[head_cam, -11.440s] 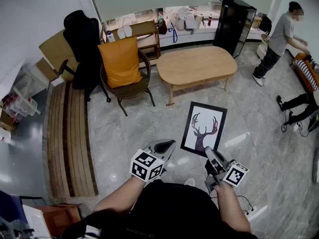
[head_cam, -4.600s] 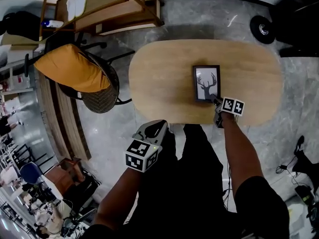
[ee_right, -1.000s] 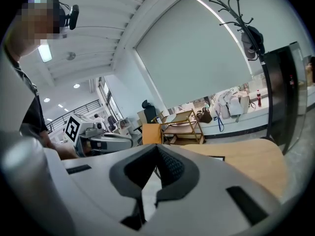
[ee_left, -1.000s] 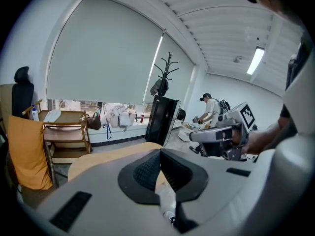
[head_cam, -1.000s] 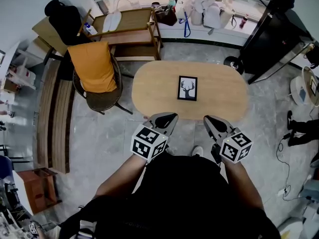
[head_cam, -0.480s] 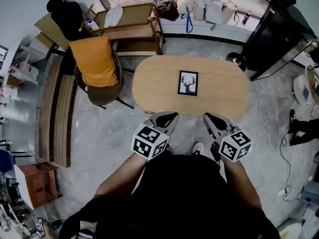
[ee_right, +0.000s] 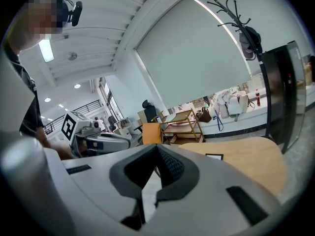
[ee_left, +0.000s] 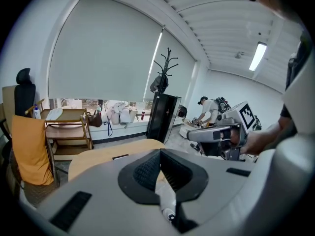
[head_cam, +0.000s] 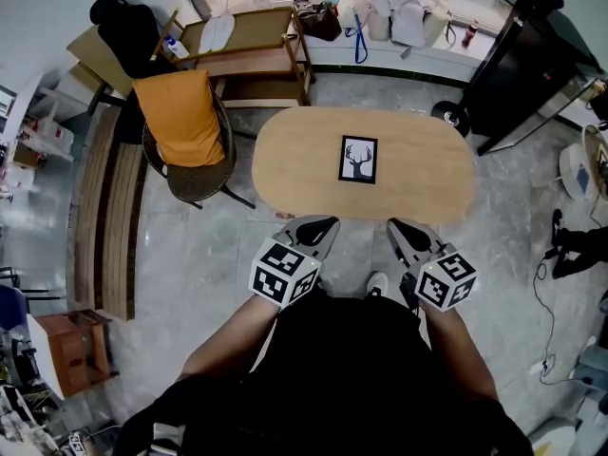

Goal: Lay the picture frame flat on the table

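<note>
The black picture frame [head_cam: 358, 160] with a deer-head print lies flat, face up, near the middle of the oval wooden table [head_cam: 427, 174]. Both grippers hang in front of my body, short of the table's near edge and apart from the frame. My left gripper [head_cam: 321, 226] is shut with nothing in it. My right gripper [head_cam: 399, 228] is shut and empty too. In the left gripper view the frame [ee_left: 120, 157] shows as a thin dark strip on the table top, beyond the shut gripper [ee_left: 159, 153]. The right gripper view shows the frame [ee_right: 214, 157] the same way past its gripper [ee_right: 156, 149].
A wicker chair with an orange cushion [head_cam: 176, 122] stands at the table's left end. A wooden shelf unit [head_cam: 249, 50] stands behind it. A black cabinet [head_cam: 532, 60] is at the far right, a slatted bench [head_cam: 103, 218] at the left. A person [ee_left: 204, 113] bends over far off.
Earlier my right gripper carried the frame, set it on the table and let go. Over the last second both grippers stay drawn back near my body, hardly moving.
</note>
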{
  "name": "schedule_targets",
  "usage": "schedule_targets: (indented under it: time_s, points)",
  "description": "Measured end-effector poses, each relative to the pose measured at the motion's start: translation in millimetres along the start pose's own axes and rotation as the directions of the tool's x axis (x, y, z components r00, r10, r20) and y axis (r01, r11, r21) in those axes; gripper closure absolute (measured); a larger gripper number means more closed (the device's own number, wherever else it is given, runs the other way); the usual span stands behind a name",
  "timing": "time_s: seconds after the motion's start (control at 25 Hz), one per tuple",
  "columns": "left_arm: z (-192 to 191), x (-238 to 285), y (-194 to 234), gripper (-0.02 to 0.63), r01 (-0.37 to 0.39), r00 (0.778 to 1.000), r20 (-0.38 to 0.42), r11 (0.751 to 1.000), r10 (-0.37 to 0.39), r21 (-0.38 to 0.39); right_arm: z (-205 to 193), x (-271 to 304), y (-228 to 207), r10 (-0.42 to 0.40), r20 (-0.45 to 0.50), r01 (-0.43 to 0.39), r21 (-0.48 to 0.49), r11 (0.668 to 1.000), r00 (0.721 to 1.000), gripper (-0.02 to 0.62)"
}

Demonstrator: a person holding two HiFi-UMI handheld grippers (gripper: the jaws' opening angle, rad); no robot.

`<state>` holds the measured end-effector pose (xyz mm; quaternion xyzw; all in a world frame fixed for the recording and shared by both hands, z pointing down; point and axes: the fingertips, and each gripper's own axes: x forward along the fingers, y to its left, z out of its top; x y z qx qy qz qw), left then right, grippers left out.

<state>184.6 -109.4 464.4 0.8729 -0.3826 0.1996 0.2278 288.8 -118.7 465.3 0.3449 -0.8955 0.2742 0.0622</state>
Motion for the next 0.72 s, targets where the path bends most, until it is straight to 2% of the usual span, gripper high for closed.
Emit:
schedule_targets:
  time_s: [0.72]
  points:
    - [3.9, -0.6, 4.0, 0.606, 0.002, 1.0, 0.007, 1.0, -0.002, 0.001, 0.6, 1.1, 2.6, 0.003, 0.002, -0.003, -0.001, 1.0, 1.0, 0.595]
